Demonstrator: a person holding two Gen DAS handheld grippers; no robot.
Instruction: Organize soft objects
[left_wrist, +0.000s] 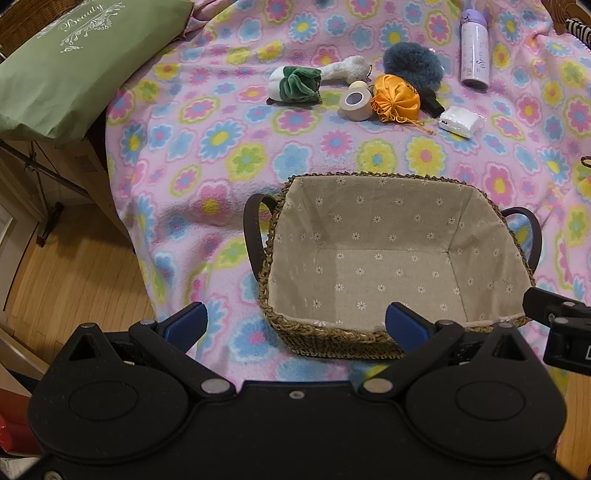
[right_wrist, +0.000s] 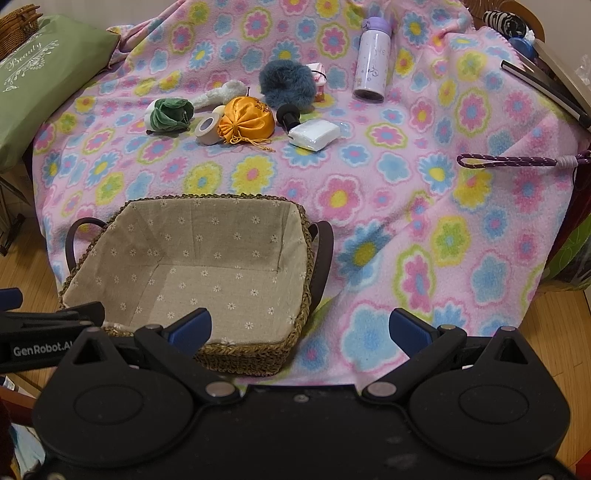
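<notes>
The soft objects are seen clustered at the far side of the flowered blanket: a green-and-white plush, an orange satin pouch, a blue fluffy ball and a white tissue pack, with a tape roll just beside the pouch. The lined wicker basket is set nearer. The left tool and right tool are both held spread, gripping nothing, near the basket's front rim.

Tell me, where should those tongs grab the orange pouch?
Probably at the gathered neck of the orange pouch, where the satin bunches above its cords on the near side. Come down from above; the tape roll touches its left, so squeeze front to back.
</notes>
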